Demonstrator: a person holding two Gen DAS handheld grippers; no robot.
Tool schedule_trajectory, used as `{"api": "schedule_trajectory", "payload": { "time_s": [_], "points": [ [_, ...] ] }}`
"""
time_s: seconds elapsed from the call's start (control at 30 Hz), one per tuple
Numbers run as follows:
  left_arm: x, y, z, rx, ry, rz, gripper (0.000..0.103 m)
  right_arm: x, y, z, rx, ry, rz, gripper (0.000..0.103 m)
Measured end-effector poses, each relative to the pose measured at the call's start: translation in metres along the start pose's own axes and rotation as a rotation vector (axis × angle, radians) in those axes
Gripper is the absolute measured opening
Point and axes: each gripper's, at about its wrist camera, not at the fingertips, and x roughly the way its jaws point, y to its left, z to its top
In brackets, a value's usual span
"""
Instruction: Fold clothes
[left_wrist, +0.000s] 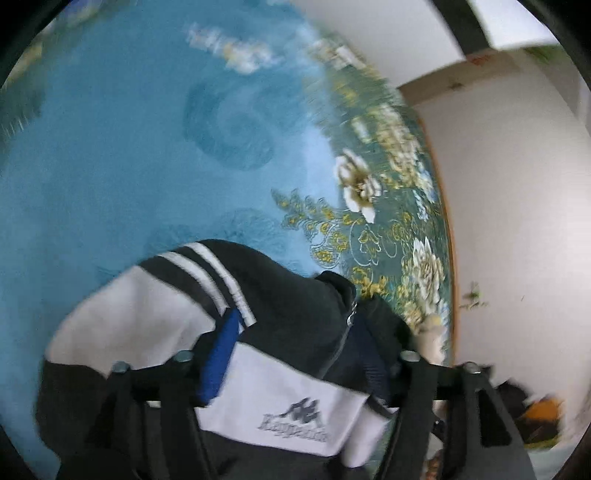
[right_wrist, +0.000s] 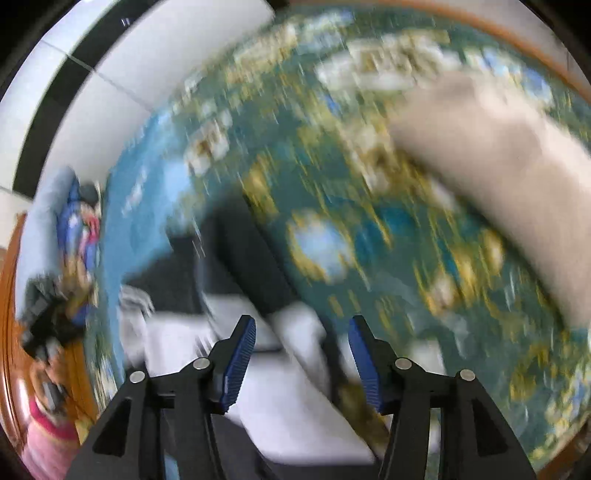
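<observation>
Black-and-white jacket (left_wrist: 258, 354) bunched on the blue flowered bedspread (left_wrist: 110, 155), near edge, mid-fold. Left gripper (left_wrist: 295, 369) spread wide around the collar, pads off the cloth. Right gripper (right_wrist: 301, 354) likewise parted above the white panel, gripping nothing, probably just released.

right view: motion-blurred | jacket (left_wrist: 280, 332) hides left claw's right finger

left wrist: looks steeply down, close over the jacket (left_wrist: 280, 332) | right wrist: steeply down, close, blurred | shared: jacket, blue floral carpet (left_wrist: 110, 166)
</observation>
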Motion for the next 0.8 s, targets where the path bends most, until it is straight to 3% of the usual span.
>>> {"api": "schedule_trajectory", "payload": {
  "time_s": [0.17,0.4,0.5,0.57,0.63,0.8],
  "points": [
    [-0.017,0.018,-0.038,-0.027,0.018,0.001,0.069,0.035,-0.026,-0.049,0.04,0.134,0.05,0.056],
    [-0.035,0.026,-0.064,-0.059,0.007,-0.008,0.069,0.056,-0.013,-0.047,0.062,0.08,0.091,0.059],
    [-0.042,0.021,-0.069,-0.038,0.001,-0.004,0.069,0.065,-0.012,-0.05,0.09,0.109,0.089,0.058],
    [-0.044,0.021,-0.072,-0.039,-0.002,-0.002,0.069,0.065,-0.01,-0.054,0.079,0.116,0.067,0.042],
    [-0.045,0.02,-0.074,-0.045,-0.001,0.0,0.069,0.055,-0.008,-0.057,0.063,0.094,0.032,0.009],
    [-0.044,0.017,-0.078,-0.048,0.008,0.004,0.069,0.017,-0.009,-0.048,0.026,0.016,-0.005,0.007]
  ]
}}
